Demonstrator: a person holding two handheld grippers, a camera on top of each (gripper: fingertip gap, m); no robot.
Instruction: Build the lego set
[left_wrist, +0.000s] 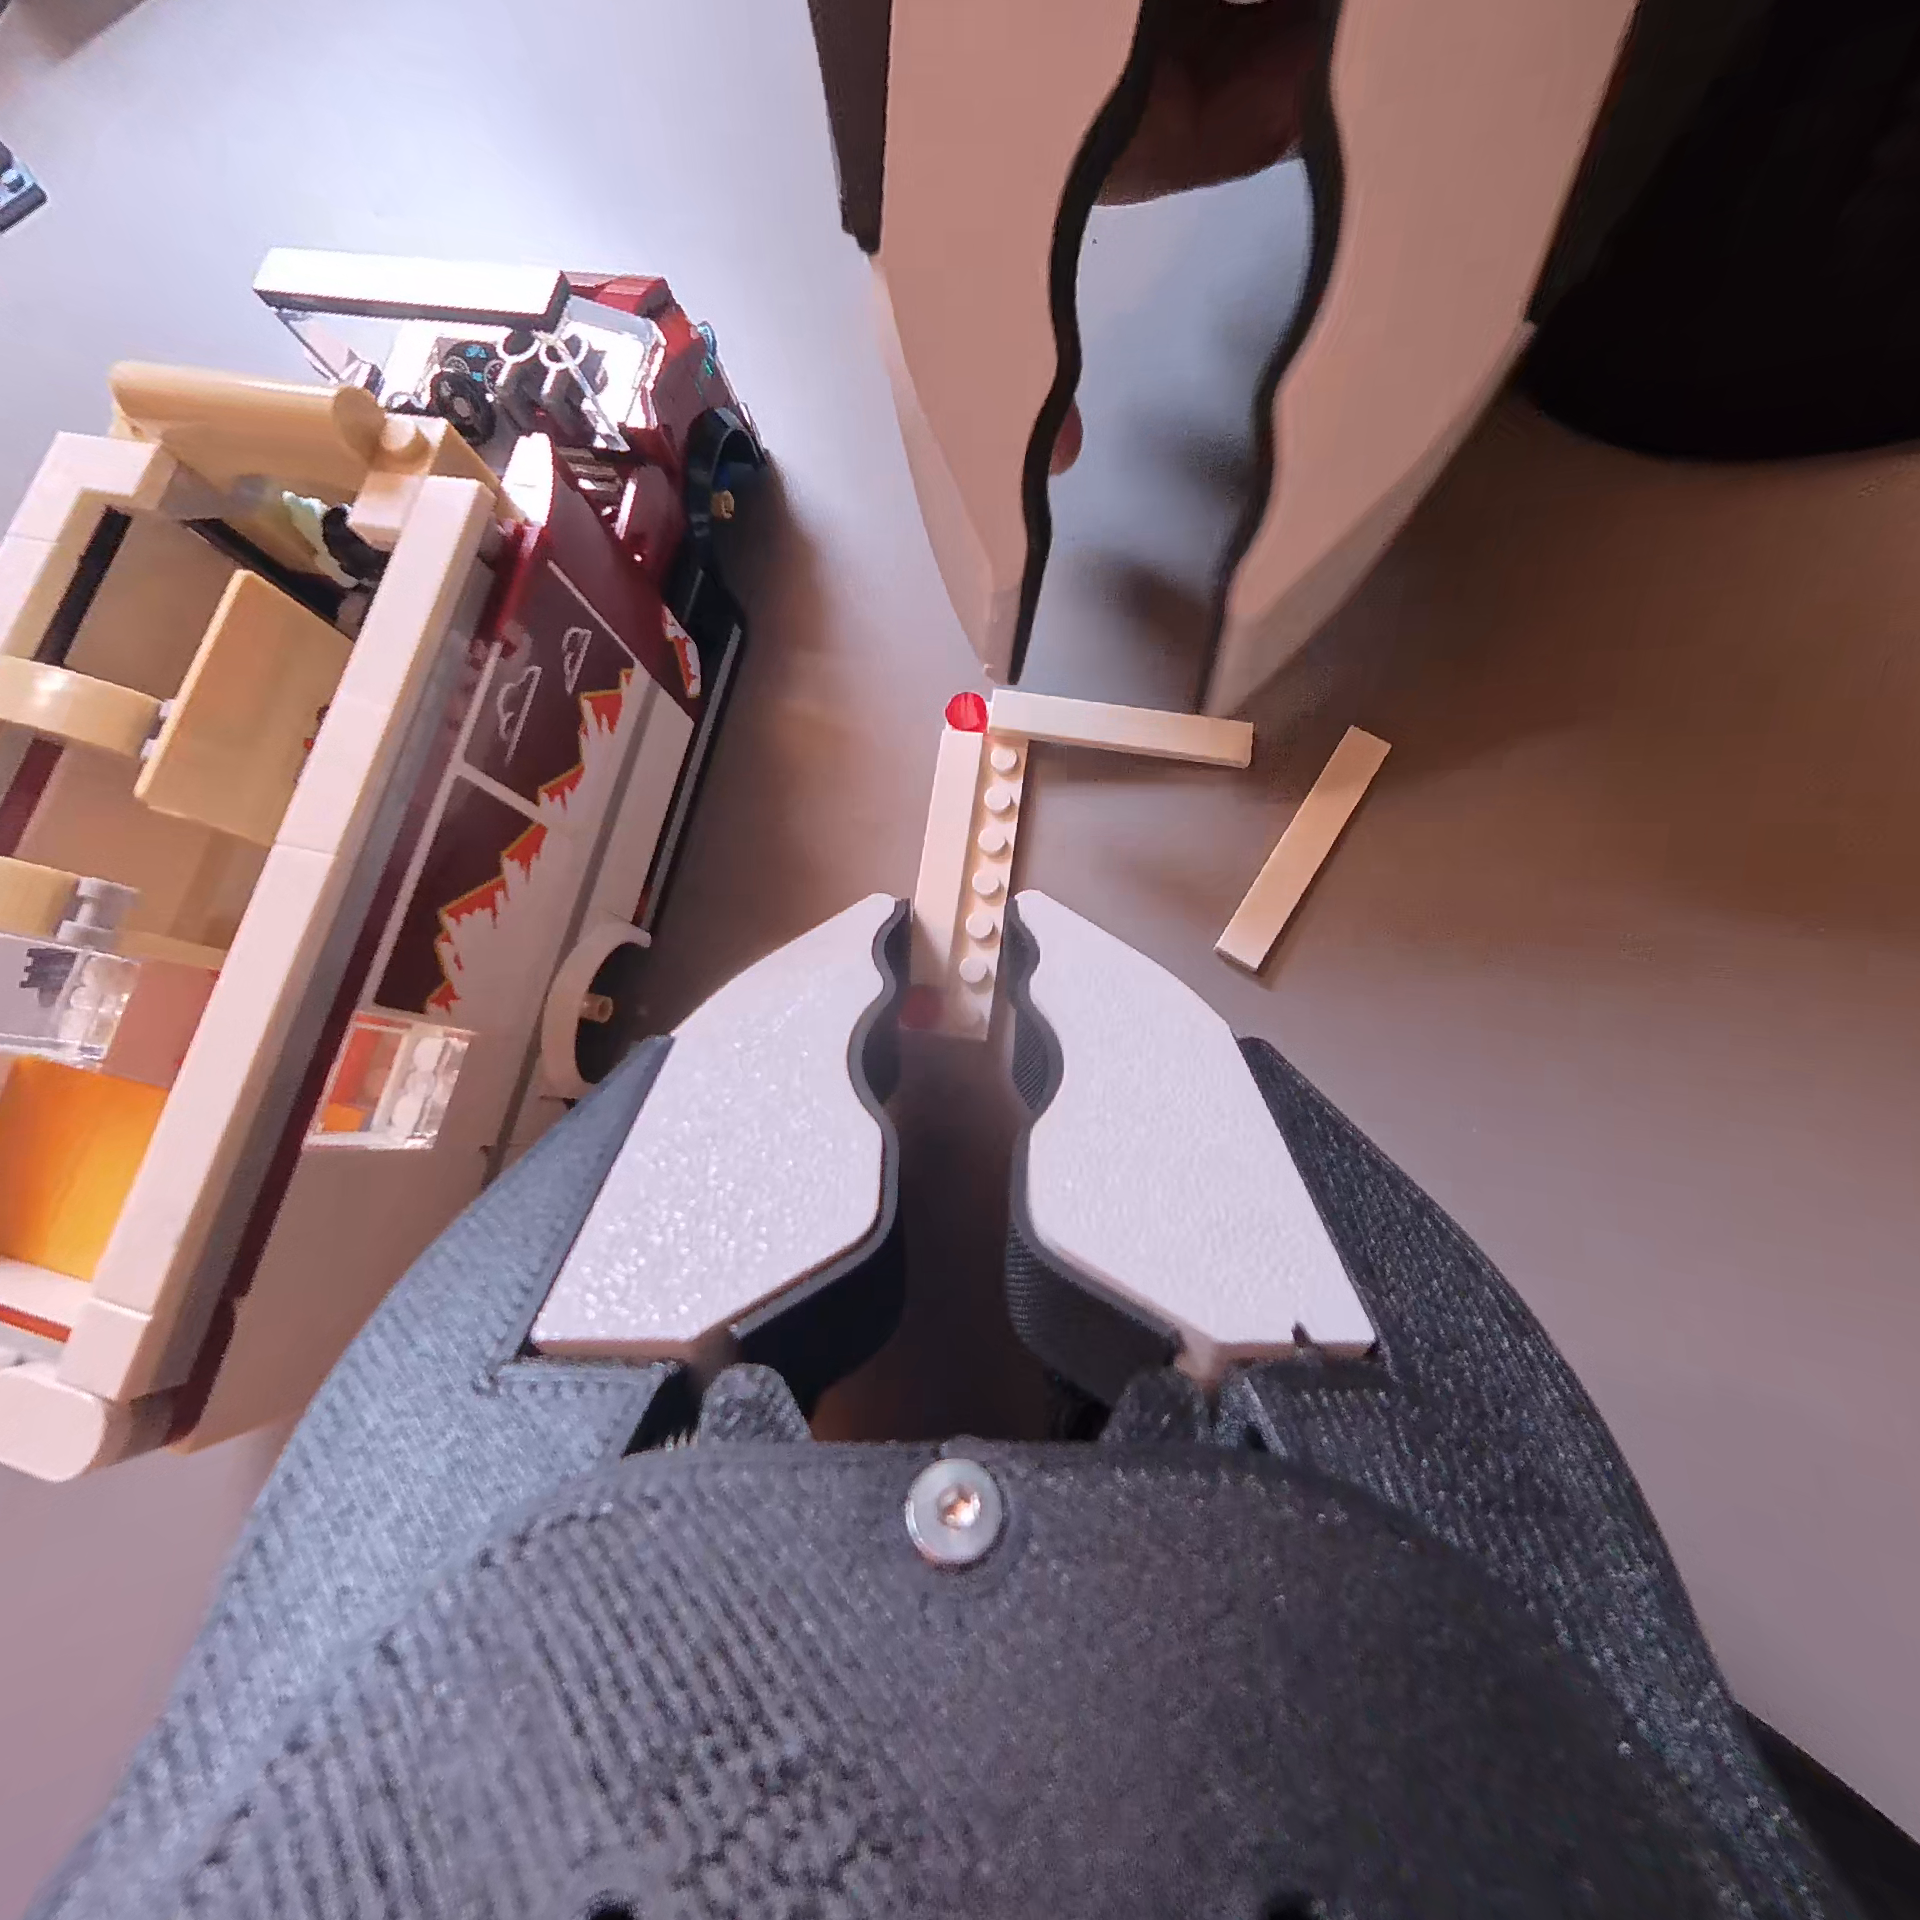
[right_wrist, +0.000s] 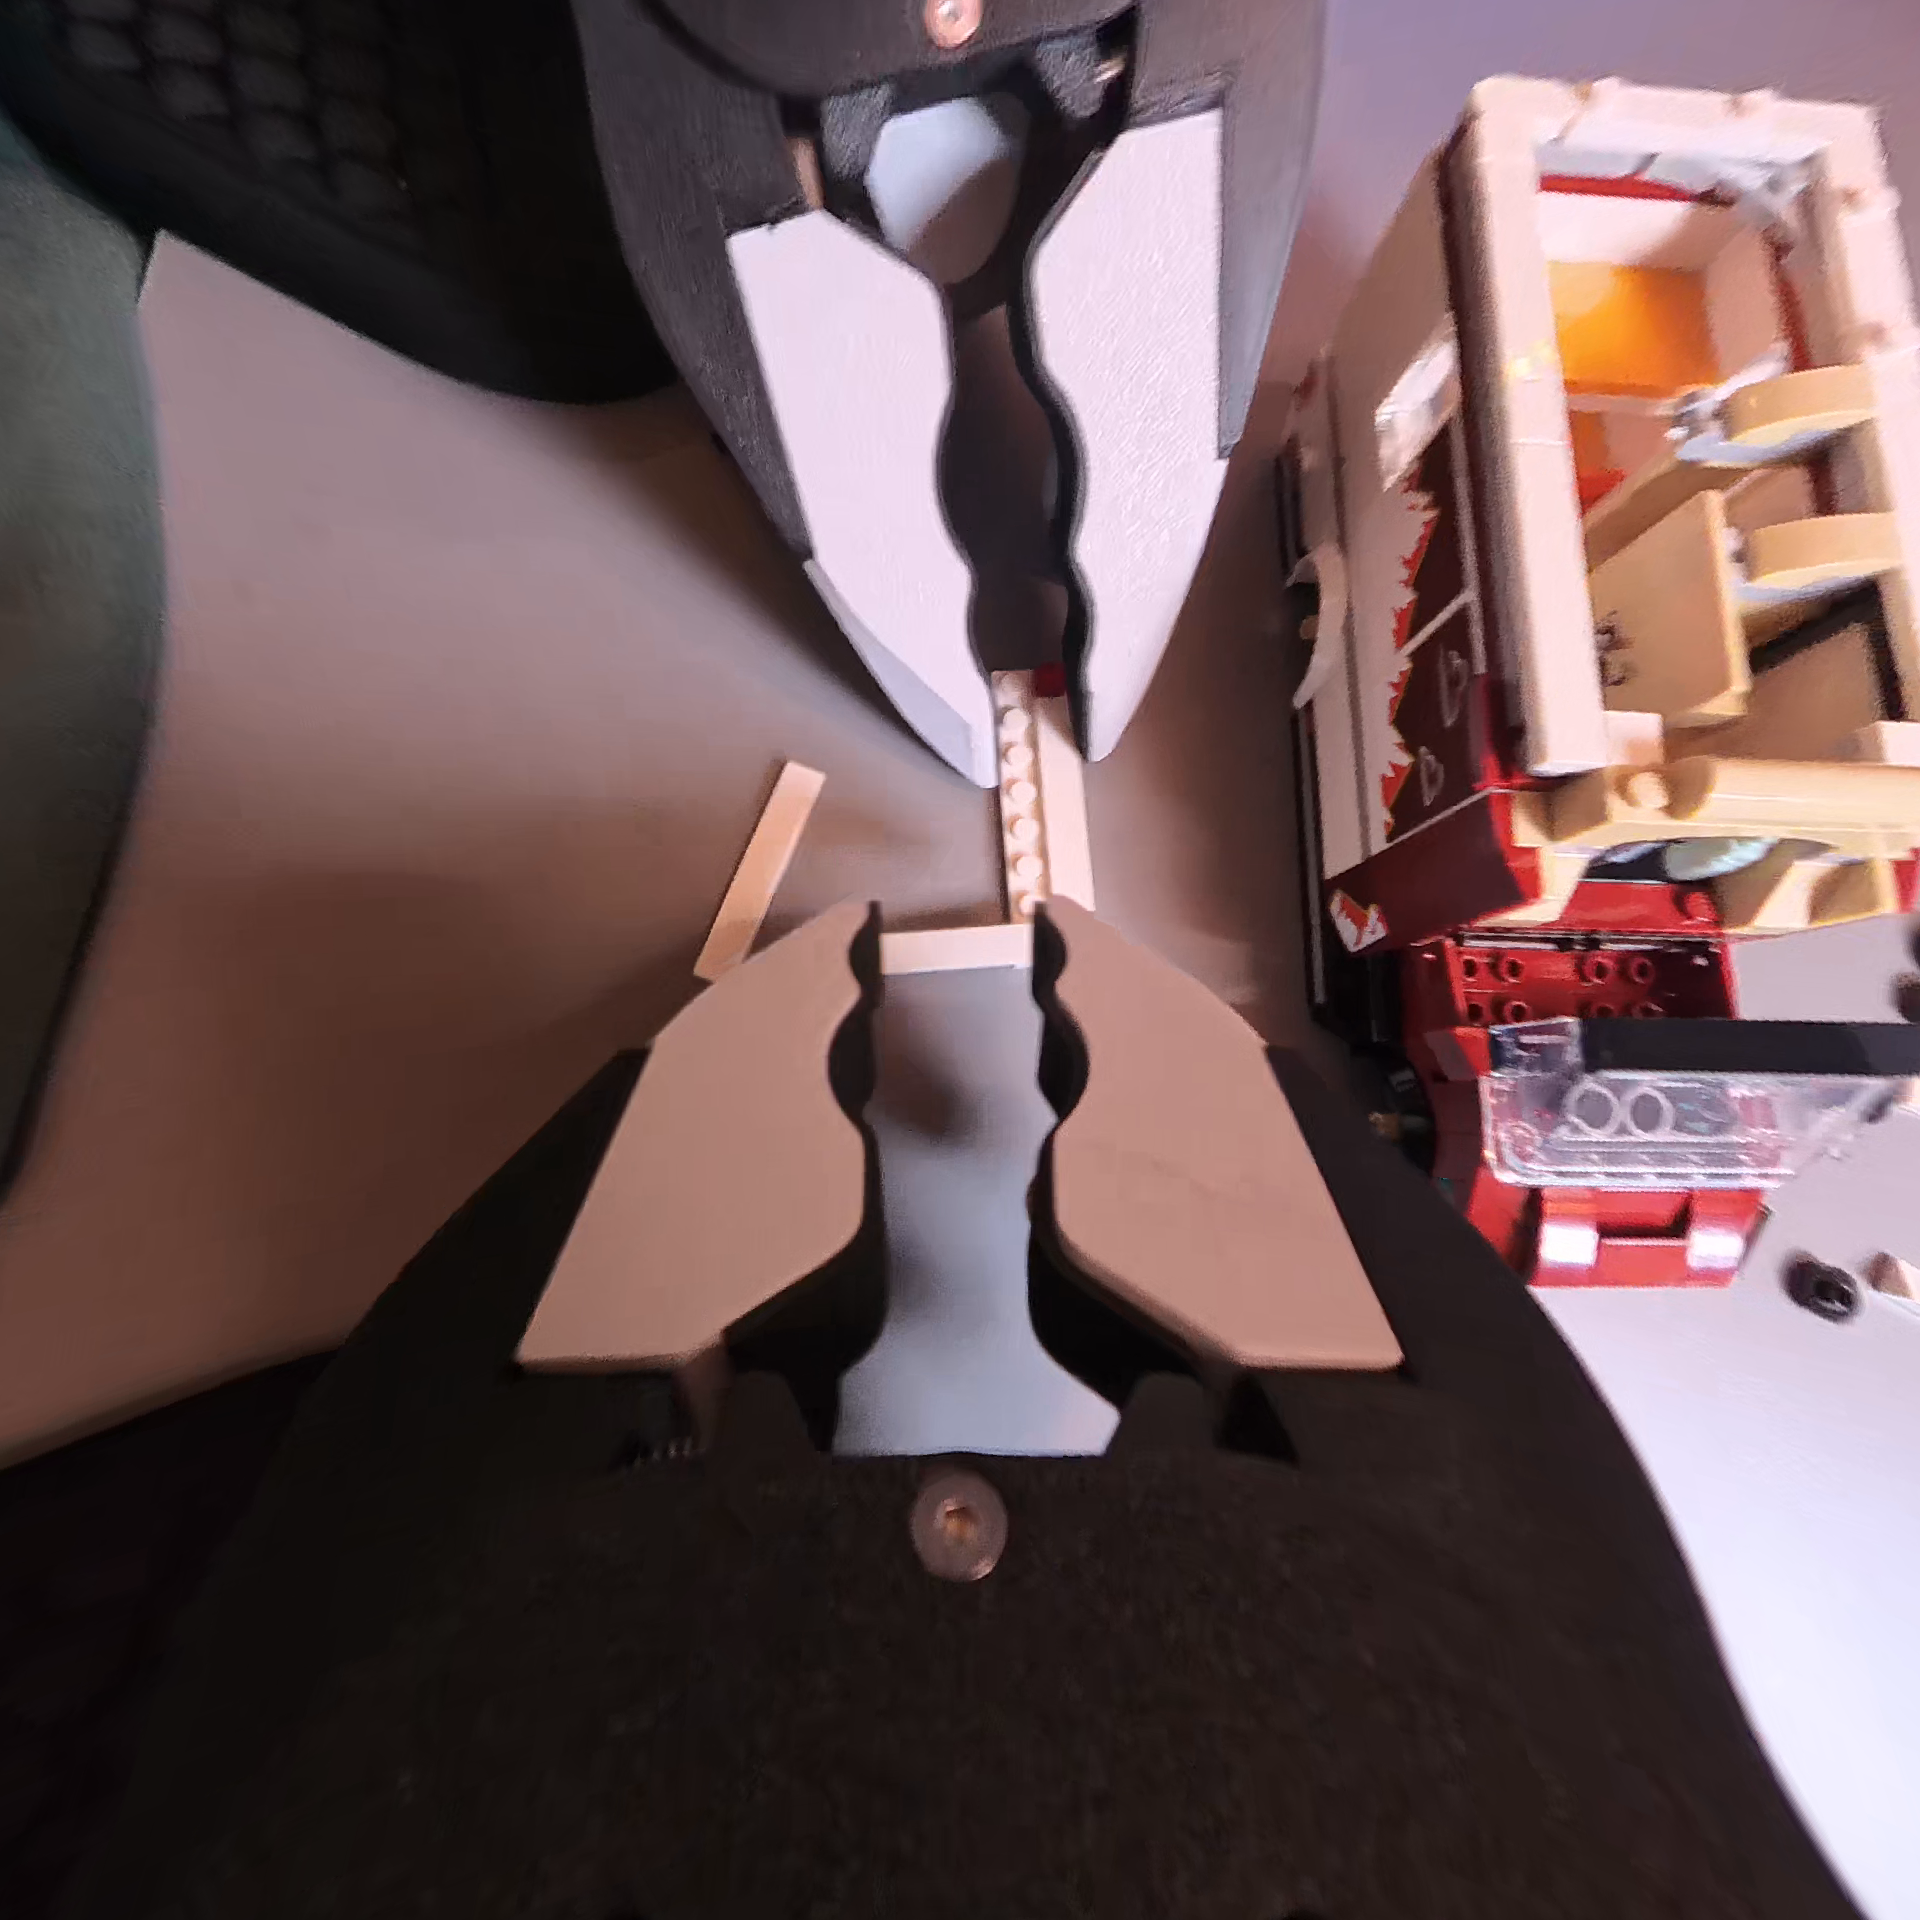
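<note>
My left gripper (left_wrist: 956, 914) is shut on the near end of a long white studded plate (left_wrist: 966, 831). A smooth white strip runs along the plate, and a red round piece (left_wrist: 965, 712) sits at its far end. A white flat tile (left_wrist: 1122, 727) lies crosswise at that far end. My right gripper (left_wrist: 1122, 665) comes from the opposite side with its fingers apart, and its tips are just over this tile. In the right wrist view the tile (right_wrist: 956, 951) runs across under both tips of the right gripper (right_wrist: 956, 925). The pads do not squeeze it. The left gripper (right_wrist: 1034, 748) shows beyond, holding the plate (right_wrist: 1039, 821).
A second white tile (left_wrist: 1304, 847) lies loose on the grey table (left_wrist: 1558, 1143), and it also shows in the right wrist view (right_wrist: 764, 873). A brick-built dark red and cream vehicle with its roof off (left_wrist: 343, 779) stands beside the plate, at the right in the right wrist view (right_wrist: 1621, 623). A dark object (left_wrist: 1766, 260) sits behind. Left tips to right tips: about 4 cm.
</note>
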